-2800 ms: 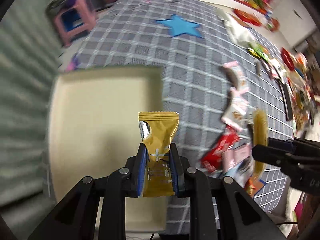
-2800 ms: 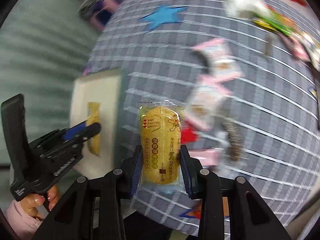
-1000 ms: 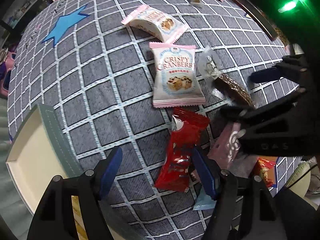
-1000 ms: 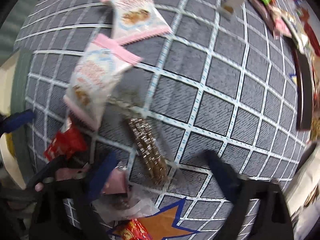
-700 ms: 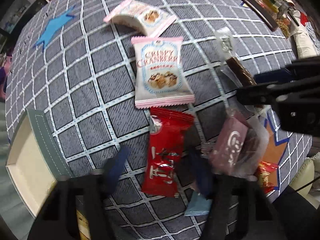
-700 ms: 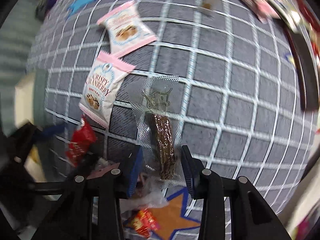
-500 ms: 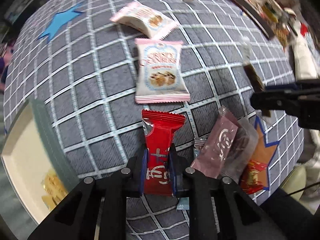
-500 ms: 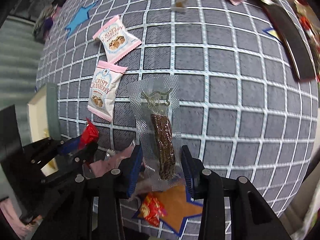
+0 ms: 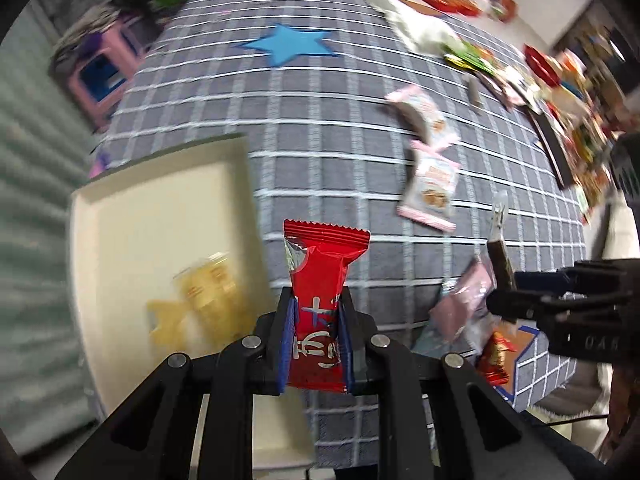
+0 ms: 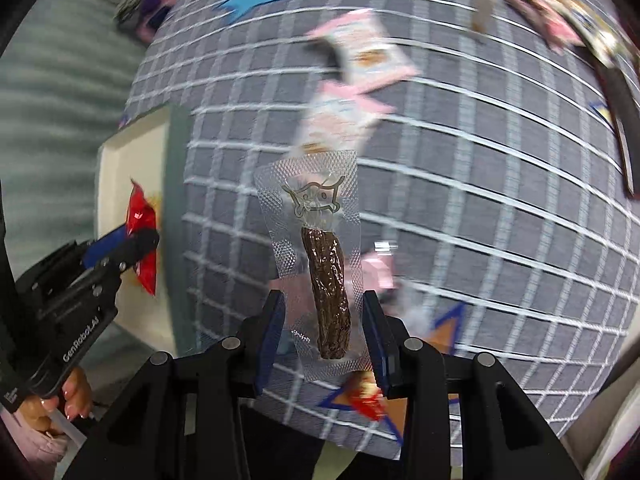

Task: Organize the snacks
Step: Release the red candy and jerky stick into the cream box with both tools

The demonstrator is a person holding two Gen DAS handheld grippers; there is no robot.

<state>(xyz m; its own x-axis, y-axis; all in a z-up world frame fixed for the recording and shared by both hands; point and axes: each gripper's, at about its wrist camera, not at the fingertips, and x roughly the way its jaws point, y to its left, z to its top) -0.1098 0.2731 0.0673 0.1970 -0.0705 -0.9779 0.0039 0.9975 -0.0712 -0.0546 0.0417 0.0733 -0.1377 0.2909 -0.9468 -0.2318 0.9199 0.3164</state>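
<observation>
My left gripper (image 9: 316,312) is shut on a red snack packet (image 9: 320,280) and holds it above the right edge of the cream tray (image 9: 132,216). Two yellow snacks (image 9: 204,292) lie in the tray. My right gripper (image 10: 322,320) is shut on a clear packet with a dark brown stick (image 10: 326,280), held above the grey checked cloth (image 10: 480,184). The left gripper with the red packet also shows at the left of the right wrist view (image 10: 124,248), over the tray (image 10: 132,160).
Two pink-edged cookie packets (image 9: 430,188) lie on the cloth to the right of the tray. A pink packet (image 9: 460,304) and a small red-orange packet (image 9: 494,360) lie near the front right. More snacks crowd the far right. A blue star (image 9: 288,44) marks the cloth.
Both grippers have lifted their packets off the cloth and swung left toward the tray. The left gripper now holds the red packet by the tray's edge.
</observation>
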